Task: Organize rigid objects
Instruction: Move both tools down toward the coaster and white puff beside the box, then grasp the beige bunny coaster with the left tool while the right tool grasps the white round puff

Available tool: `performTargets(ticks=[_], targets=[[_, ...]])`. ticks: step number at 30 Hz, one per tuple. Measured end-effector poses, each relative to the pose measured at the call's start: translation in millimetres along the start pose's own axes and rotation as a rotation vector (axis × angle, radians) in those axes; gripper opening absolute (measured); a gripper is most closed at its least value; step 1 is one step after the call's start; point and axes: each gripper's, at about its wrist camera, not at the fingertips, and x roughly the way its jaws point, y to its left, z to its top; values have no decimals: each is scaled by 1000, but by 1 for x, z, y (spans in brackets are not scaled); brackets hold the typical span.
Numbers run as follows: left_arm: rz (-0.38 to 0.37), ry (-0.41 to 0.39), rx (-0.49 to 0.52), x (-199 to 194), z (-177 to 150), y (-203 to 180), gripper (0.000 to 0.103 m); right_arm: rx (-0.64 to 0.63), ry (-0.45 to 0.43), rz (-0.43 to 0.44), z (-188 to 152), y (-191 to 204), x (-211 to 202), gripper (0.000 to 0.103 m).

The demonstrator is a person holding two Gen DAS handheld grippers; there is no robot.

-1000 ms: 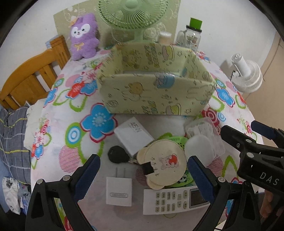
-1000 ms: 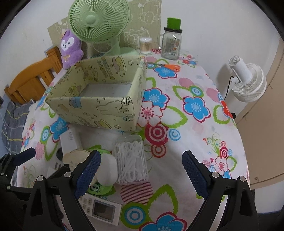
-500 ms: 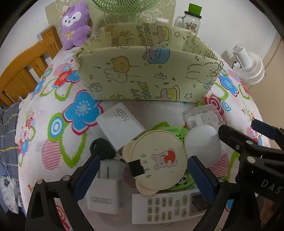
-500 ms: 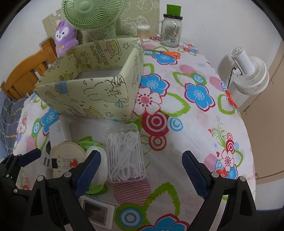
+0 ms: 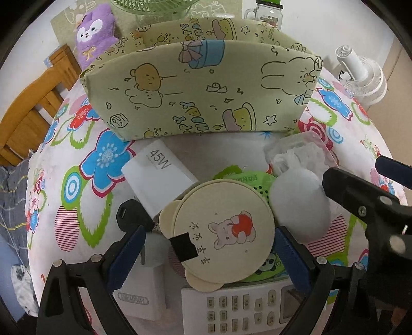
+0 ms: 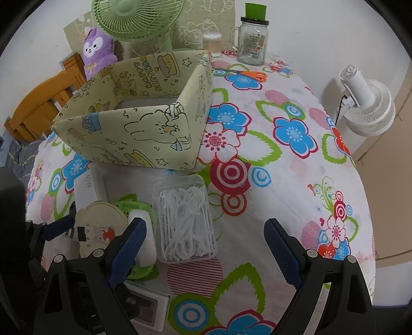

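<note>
A pale green cartoon-print storage box (image 5: 203,90) (image 6: 134,134) stands open-topped behind a clutter of small items. My left gripper (image 5: 208,253) is open, its blue pads flanking a round beige bear-eared case (image 5: 221,232) with a mouse picture. Around the case lie a white 45W charger box (image 5: 158,175), a black key (image 5: 131,215), a white plug adapter (image 5: 144,291), a white remote (image 5: 247,306), a green panda case (image 5: 247,180) and a white rounded object (image 5: 298,203). My right gripper (image 6: 203,253) is open over a clear box of floss picks (image 6: 185,221).
A green desk fan (image 6: 139,18), a purple plush (image 6: 96,51), a glass jar with green lid (image 6: 252,41), a cotton-swab tub (image 6: 212,42) and orange scissors (image 6: 247,74) stand at the table's far side. A wooden chair (image 5: 28,113) is left, a white fan (image 6: 365,105) right.
Both grippers have moved forward and down toward the clutter. The left one now straddles the beige case; the right one has closed in on the floss-pick box. Both stay open.
</note>
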Motion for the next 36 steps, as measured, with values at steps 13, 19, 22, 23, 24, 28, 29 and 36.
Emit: performTargets(ticks=[13, 19, 22, 23, 24, 28, 29, 36], targets=[[-18, -6, 3, -9, 5, 2, 85, -9, 8, 23, 2, 8, 1, 94], [-5, -8, 22, -14, 3, 7, 85, -18, 8, 47, 2, 20, 0, 90], [-9, -7, 22, -16, 1, 11, 85, -36, 13, 51, 1, 28, 1, 87], [-8, -7, 22, -16, 1, 13, 85, -41, 17, 52, 1, 31, 3, 82], [-10, -6, 21, -17, 0, 15, 85, -44, 23, 58, 0, 33, 4, 77], [-10, 2, 20, -16, -1, 20, 85, -42, 48, 83, -2, 42, 9, 74], [-11, 4, 19, -16, -1, 22, 85, -46, 51, 83, -3, 45, 9, 73], [3, 3, 49, -21, -4, 34, 85, -59, 75, 101, -5, 66, 15, 67]])
